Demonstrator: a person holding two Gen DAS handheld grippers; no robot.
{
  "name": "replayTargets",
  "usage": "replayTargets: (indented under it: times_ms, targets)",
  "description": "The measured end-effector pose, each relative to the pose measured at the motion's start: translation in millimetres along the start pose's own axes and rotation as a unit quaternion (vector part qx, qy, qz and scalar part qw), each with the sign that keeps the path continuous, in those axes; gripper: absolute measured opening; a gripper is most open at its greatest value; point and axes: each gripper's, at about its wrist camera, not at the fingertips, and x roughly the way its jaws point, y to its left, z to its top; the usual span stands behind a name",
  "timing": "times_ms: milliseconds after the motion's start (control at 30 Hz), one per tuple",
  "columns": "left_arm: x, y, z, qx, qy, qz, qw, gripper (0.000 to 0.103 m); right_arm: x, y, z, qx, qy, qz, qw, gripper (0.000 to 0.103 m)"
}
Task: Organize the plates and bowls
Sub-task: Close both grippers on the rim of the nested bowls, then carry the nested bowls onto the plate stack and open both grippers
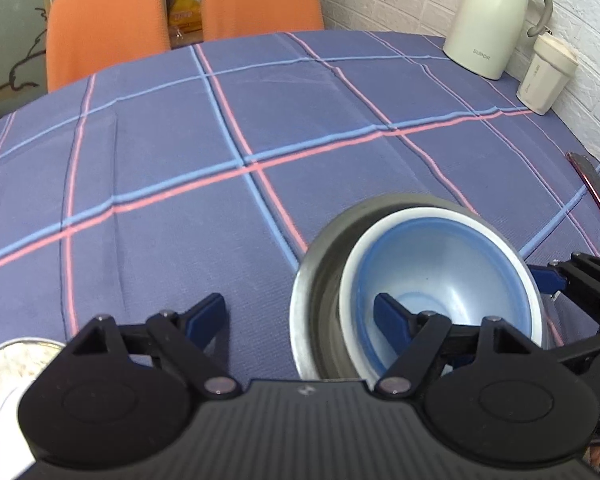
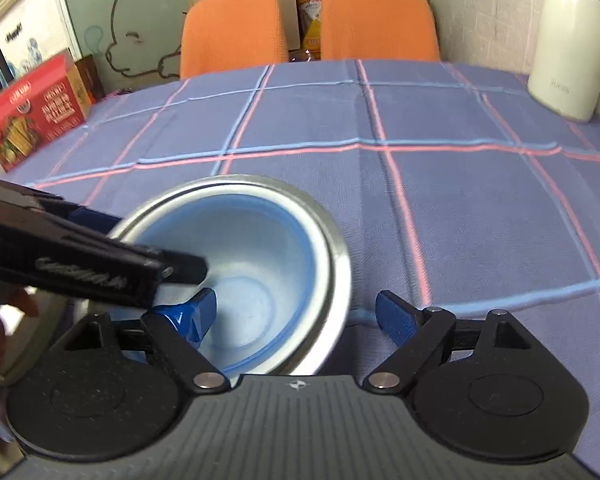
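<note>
A blue bowl (image 1: pixel 448 280) sits nested, slightly tilted, inside a steel bowl (image 1: pixel 320 280) on the table (image 1: pixel 180 160), evidently stacked to consolidate the tableware. The left tongs (image 1: pixel 300 316), jaws apart and empty, straddle the near-left rim of the stack, one finger inside the blue bowl. The right tongs (image 2: pixel 296 316), also apart, straddle the right rim from the opposite side. A speckled plate (image 1: pixel 8 372) lies at lower left, probably awaiting sorting.

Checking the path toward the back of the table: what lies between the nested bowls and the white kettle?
Left wrist view: only bare checked tablecloth lies between the blue bowl, nested in the steel bowl, and the white kettle.
</note>
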Motion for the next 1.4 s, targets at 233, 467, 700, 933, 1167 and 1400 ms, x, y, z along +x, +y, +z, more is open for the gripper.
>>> replayTargets:
  times_ms: [233,467,700,933,1167,1400]
  targets:
    - [-1,-12,1,0.023,-0.001,-0.038,0.9990,0.048,0,2,-6,-0.016,-0.026,0.055,0.998,0.070]
    - [-2,-20,5,0.001,0.010,-0.036,0.9993,0.042,0,8,-2,0.023,-0.025,0.071,0.997,0.072]
    - [-21,-27,20,-0.001,-0.012,-0.040,0.9991,0.041,-17,9,12,0.036,-0.044,0.058,0.997,0.074]
    - [-71,6,13,-0.025,-0.051,-0.007,0.9984,0.044,-29,45,31,-0.001,-0.070,0.078,0.995,0.075]
    - [-121,82,-38,-0.091,-0.062,0.069,0.9915,0.044,-10,125,31,-0.050,-0.062,0.167,0.983,0.075]
    - [-125,130,-87,-0.137,-0.048,0.081,0.9861,0.044,10,176,11,-0.078,-0.023,0.199,0.977,0.075]
